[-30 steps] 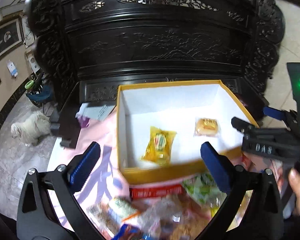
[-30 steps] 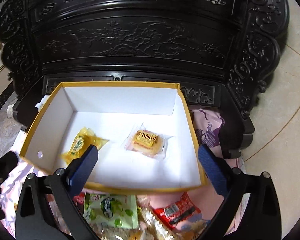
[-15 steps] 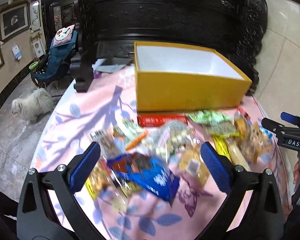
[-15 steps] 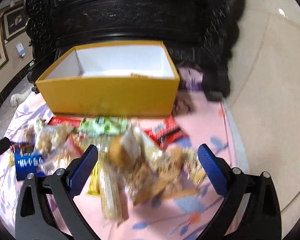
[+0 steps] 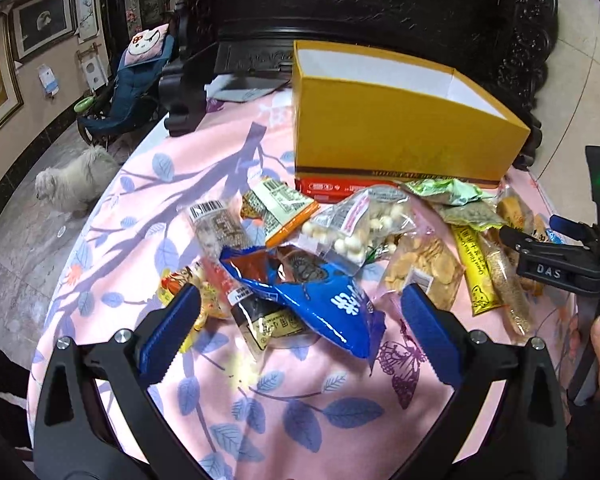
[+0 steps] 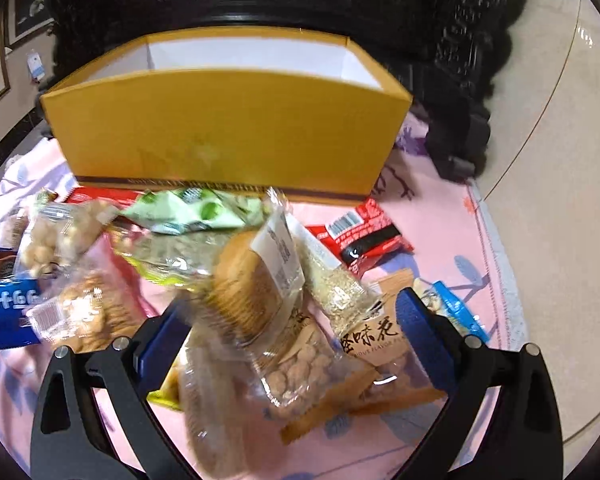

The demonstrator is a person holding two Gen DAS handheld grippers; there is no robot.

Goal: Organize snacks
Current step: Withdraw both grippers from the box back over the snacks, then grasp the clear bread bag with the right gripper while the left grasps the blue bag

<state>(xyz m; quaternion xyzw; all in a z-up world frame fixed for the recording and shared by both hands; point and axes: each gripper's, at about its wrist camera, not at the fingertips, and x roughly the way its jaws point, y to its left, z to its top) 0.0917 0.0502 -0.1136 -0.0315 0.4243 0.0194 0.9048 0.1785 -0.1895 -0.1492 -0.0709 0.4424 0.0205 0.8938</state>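
Yellow cardboard box is parked top centre behind the heaped snack packets, presumably for short drops, while the right gripper and left gripper are spread wide, nothing gripped yet.

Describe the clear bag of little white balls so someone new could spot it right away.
Start at the big yellow box on the pink cloth. In the snack pile in front of it, the clear bag of white balls lies just behind the blue packet. Only it holds round white pieces.
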